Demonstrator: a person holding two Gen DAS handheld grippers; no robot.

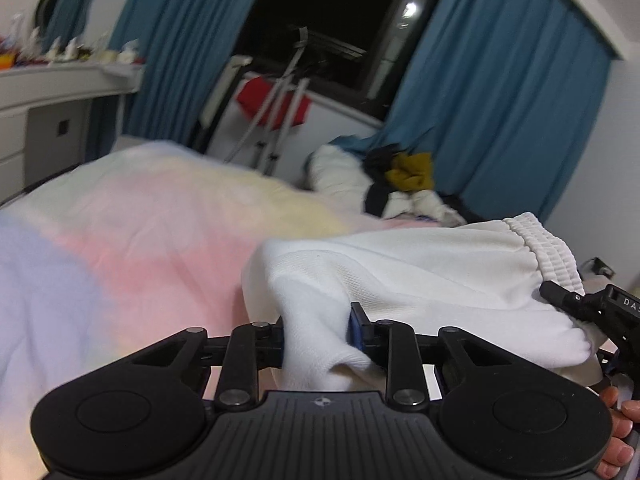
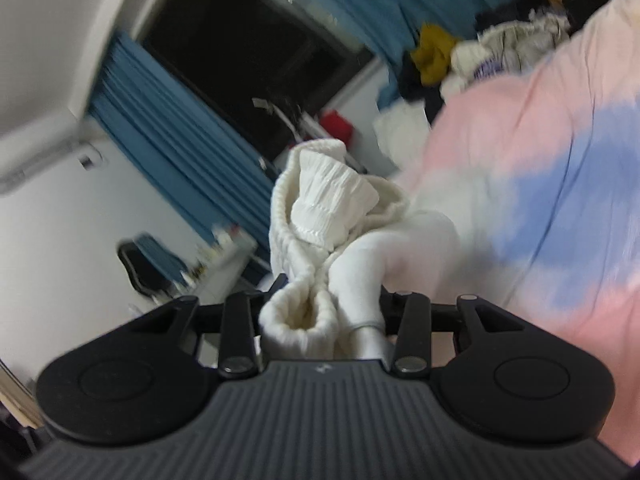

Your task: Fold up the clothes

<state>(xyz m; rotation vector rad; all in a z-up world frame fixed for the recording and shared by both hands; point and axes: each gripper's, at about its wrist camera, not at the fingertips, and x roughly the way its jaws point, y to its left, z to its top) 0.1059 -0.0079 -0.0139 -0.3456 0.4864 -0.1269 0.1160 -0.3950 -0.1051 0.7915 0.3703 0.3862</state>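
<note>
A white garment (image 1: 400, 276) with a ribbed elastic waistband (image 1: 548, 248) hangs stretched above the bed between both grippers. My left gripper (image 1: 320, 332) is shut on a bunched fold of its plain fabric. The right gripper (image 1: 580, 308) enters at the right edge of the left wrist view and holds the waistband end. In the right wrist view, the right gripper (image 2: 328, 304) is shut on the rolled waistband of the white garment (image 2: 332, 216), which bunches up in front of it. That view is tilted and blurred.
A pastel pink, blue and yellow bedspread (image 1: 140, 232) covers the bed below. A pile of clothes (image 1: 404, 180) with a mustard piece lies at the far end. Blue curtains (image 1: 500, 92), a dark window, a drying rack (image 1: 276, 100) and a white dresser (image 1: 48, 96) stand behind. A hand (image 1: 620, 436) shows at bottom right.
</note>
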